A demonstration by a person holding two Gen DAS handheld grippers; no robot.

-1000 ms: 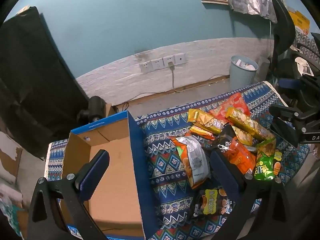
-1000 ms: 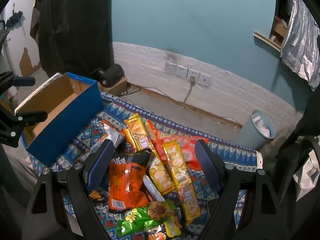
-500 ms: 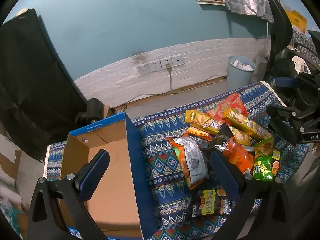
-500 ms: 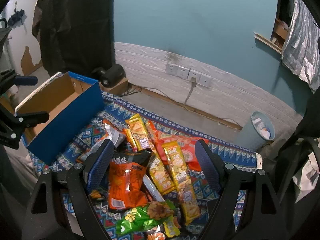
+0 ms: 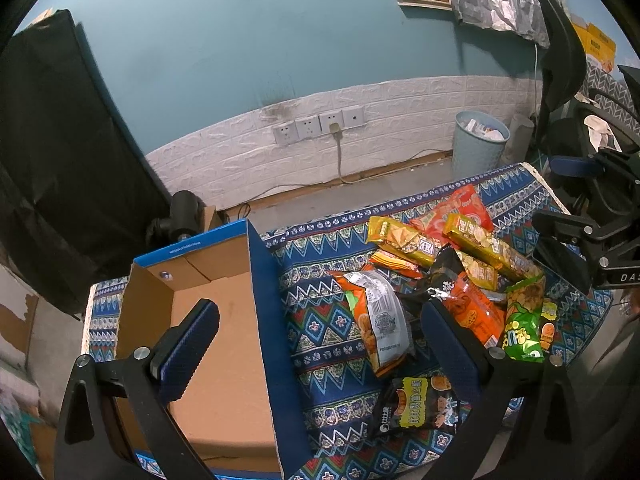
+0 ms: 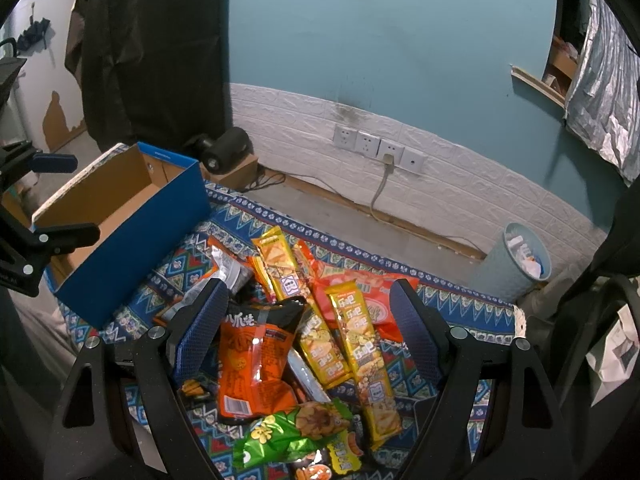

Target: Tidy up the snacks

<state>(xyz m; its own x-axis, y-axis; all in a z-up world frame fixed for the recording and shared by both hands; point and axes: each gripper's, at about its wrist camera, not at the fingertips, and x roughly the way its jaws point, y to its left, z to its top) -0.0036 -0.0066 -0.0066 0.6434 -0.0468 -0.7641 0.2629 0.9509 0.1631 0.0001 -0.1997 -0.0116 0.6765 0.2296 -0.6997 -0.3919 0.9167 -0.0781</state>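
Snacks: a loose heap of crinkly foil and plastic packets on the patterned cloth, just beside the cardboard box's blue outer wall.
Left tongs: apart, gripping nothing; ribbed blue pads on black angular arms, one pad over the box's inside, the other over the cloth beside the box.
Right tongs: apart, gripping nothing; same ribbed blue pads, straddling the heap from above.
Orange pouch: glossy, flat, black-topped, between the right tongs' pads.
Yellow packs: long, narrow, shiny, lying slantwise on the side of the orange pouch away from the box.
Green bag: puffy, wrinkled, at the heap's near edge.
Silver-faced bag: pillow-shaped, orange-edged, the packet nearest the box.
Cardboard box: rectangular, open-topped, plain brown inside, nothing visible in it.
Cloth: woven look, blue with zigzag and diamond bands, covering the desk under box and heap.
Bin: pale blue, round, beyond the desk, well apart from the box.
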